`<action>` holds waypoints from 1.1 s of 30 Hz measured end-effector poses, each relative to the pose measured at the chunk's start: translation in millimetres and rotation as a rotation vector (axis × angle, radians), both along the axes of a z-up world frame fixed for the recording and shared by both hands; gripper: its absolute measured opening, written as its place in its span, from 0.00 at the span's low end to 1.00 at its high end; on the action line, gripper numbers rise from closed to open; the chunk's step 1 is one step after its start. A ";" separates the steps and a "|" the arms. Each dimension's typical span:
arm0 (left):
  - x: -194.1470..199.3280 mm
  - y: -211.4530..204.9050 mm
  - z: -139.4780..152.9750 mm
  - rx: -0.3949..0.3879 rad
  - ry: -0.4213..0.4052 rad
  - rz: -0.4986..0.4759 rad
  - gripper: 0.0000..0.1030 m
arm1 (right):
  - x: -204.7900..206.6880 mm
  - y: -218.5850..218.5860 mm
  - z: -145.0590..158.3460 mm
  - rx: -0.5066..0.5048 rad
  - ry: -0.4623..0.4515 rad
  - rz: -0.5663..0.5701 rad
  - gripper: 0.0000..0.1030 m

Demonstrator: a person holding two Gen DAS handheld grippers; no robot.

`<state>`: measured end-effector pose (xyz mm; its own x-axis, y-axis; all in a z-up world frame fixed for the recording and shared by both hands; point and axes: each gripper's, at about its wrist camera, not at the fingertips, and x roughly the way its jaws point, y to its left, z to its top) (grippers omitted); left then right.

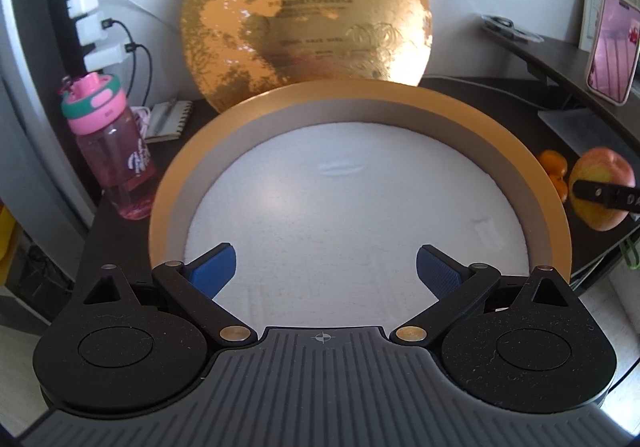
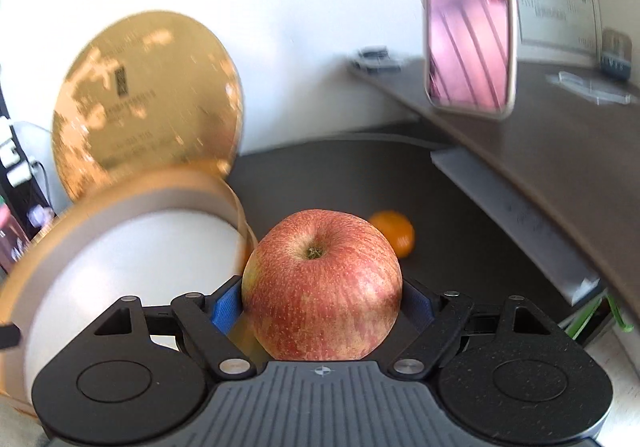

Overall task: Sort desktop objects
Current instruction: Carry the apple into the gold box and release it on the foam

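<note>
We hold the apple (image 2: 322, 287) pinched between the blue pads of our right gripper (image 2: 323, 305), just right of the round gold box (image 1: 532, 183), outside its rim. Our left gripper (image 1: 326, 267) hangs spread and empty over the box's white floor. The risk, we judge, is the smooth round fruit rolling out of the pads, or clipping the rim and nudging the tangerine (image 2: 394, 233) beyond the box.
</note>
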<state>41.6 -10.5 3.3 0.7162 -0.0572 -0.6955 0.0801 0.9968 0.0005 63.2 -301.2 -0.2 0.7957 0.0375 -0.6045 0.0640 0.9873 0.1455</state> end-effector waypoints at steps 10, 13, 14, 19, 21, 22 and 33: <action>-12.9 68.4 5.2 -0.037 -0.048 0.131 0.97 | 27.5 97.5 32.9 0.021 0.006 0.231 0.79; -16.8 87.8 4.4 -0.041 -0.051 0.180 0.97 | 46.2 134.4 23.2 0.006 0.050 0.309 0.79; -18.1 93.9 3.9 -0.043 -0.050 0.196 0.97 | 53.0 146.4 19.1 0.003 0.070 0.330 0.79; -20.4 115.1 -0.6 -0.050 -0.039 0.248 0.97 | 80.7 195.9 -2.8 -0.018 0.175 0.404 0.79; -20.7 122.8 -4.0 -0.054 -0.032 0.262 0.97 | 89.7 211.7 -10.1 -0.033 0.216 0.419 0.79; -20.5 126.0 -5.7 -0.056 -0.028 0.269 0.97 | 93.0 218.2 -12.6 -0.042 0.230 0.426 0.79; -21.9 148.9 -17.8 -0.090 0.005 0.301 0.97 | 122.8 268.3 -25.2 -0.099 0.306 0.459 0.79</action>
<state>19.7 138.3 -14.5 0.7070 0.0951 -0.7008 -0.2185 0.9718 -0.0886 186.0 -32.8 -25.4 0.4990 0.2701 -0.8235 -0.3506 0.9319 0.0932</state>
